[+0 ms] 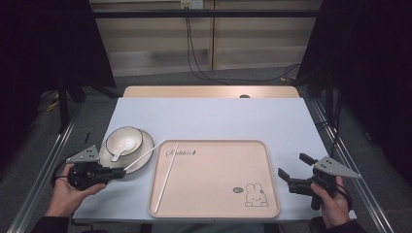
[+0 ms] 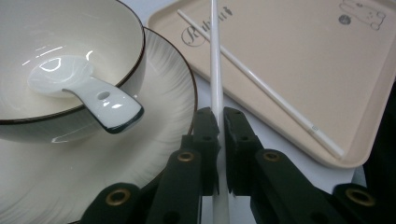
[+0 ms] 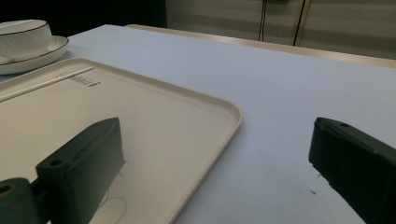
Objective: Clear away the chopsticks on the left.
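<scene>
1. The left gripper [image 1: 118, 173] sits at the table's [image 1: 214, 116] left front edge, its jaws pinching one white chopstick [image 1: 144, 156] near its lower end.
2. That chopstick slants up and right, over the plate's [image 1: 145, 154] rim, its tip reaching the tray's [image 1: 214, 213] top left corner.
3. A second chopstick [image 1: 166, 177] lies flat inside the tray along its left side.
4. A bowl [image 1: 124, 140] stands on the plate, with a white spoon [image 1: 123, 147] resting in it, handle over the rim.
5. The right gripper [image 1: 290, 169] hovers just right of the tray, jaws spread wide, holding nothing.
</scene>
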Demonstrator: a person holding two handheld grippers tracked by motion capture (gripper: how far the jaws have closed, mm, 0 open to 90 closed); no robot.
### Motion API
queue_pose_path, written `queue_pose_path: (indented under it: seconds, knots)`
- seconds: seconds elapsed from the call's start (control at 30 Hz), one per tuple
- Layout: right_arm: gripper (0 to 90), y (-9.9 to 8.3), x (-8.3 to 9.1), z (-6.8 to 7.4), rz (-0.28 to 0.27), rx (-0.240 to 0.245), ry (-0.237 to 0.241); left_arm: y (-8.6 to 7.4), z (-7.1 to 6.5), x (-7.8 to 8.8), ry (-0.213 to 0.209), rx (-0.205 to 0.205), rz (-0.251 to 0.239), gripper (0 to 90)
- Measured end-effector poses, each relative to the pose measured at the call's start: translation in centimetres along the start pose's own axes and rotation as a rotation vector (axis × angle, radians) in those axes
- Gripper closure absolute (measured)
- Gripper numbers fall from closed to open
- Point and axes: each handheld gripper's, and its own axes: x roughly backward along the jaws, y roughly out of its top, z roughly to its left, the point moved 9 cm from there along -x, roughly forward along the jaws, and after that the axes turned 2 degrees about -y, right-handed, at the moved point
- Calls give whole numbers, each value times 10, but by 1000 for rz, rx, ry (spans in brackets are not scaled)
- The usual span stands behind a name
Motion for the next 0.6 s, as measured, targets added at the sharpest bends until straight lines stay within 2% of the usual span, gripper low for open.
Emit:
queue_pose_path:
  seconds: [0.03, 0.2, 0.3, 0.4, 0.47, 0.53, 0.6]
  knots:
    - [25, 0, 0, 0, -1, 0, 0, 1, -1, 0, 0, 16, -10, 849]
    - [26, 0, 0, 0, -1, -1, 1, 4, -14, 0, 6, 28, -23, 849]
    - [25, 0, 0, 0, -2, 1, 0, 7, -24, 0, 10, 51, -40, 849]
    - [26, 0, 0, 1, -1, -2, 2, 8, -30, -1, 27, 69, -57, 849]
    - [25, 0, 0, 0, -2, 1, 1, 8, -34, -2, 57, 72, -70, 849]
    - [25, 0, 0, 0, 0, -1, 0, 9, -38, -4, 63, 89, -90, 849]
    - [26, 0, 0, 0, 0, -2, 1, 9, -44, -6, 65, 101, -91, 849]
